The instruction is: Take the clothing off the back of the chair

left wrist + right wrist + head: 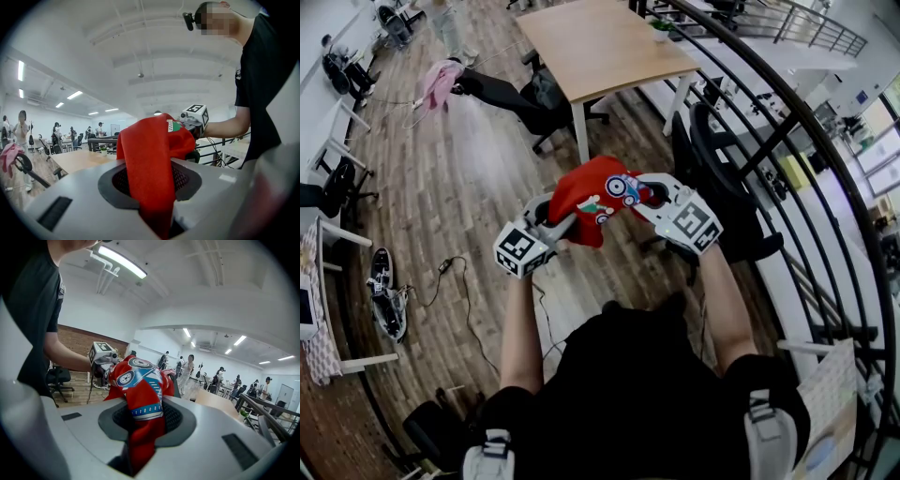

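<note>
Wood floor, tan table

one red garment, two hand-held grippers

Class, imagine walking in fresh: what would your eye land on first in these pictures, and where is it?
First comes the red garment with its cartoon print, bunched in front of the person, the left gripper and right gripper each shut on it. Then the pale wooden table beyond, at the head view's top.

Crumpled red fabric garment with a cartoon print, bunched between left gripper and right gripper, pinched in both.
</note>
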`<state>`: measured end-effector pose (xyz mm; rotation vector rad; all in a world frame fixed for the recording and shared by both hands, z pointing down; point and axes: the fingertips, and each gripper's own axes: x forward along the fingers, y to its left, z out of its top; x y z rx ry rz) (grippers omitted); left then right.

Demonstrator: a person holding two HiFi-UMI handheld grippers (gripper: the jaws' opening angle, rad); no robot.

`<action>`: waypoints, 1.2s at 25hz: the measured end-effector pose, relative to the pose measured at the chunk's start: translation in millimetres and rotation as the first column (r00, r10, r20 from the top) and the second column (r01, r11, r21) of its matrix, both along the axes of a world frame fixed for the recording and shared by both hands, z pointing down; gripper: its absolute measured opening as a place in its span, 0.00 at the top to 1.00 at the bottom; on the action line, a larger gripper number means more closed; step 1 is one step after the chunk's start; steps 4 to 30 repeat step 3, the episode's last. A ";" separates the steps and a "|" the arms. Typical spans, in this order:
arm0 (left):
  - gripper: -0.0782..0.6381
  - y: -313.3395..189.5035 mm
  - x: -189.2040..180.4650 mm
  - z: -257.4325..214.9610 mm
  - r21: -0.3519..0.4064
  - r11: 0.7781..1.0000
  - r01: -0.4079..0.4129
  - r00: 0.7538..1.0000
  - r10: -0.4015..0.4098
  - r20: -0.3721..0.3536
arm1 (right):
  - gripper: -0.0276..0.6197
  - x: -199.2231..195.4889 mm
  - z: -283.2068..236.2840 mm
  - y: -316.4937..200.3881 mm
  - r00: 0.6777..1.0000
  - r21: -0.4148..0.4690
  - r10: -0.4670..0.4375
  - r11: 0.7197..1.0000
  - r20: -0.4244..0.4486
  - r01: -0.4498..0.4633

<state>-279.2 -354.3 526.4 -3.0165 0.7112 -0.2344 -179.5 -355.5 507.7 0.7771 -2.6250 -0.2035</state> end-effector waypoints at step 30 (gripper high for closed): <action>0.71 2.0 -2.1 0.1 0.007 1.000 -0.005 1.000 0.005 0.003 | 0.82 -2.2 1.5 3.6 1.000 0.001 0.001 1.000 -0.011 -0.001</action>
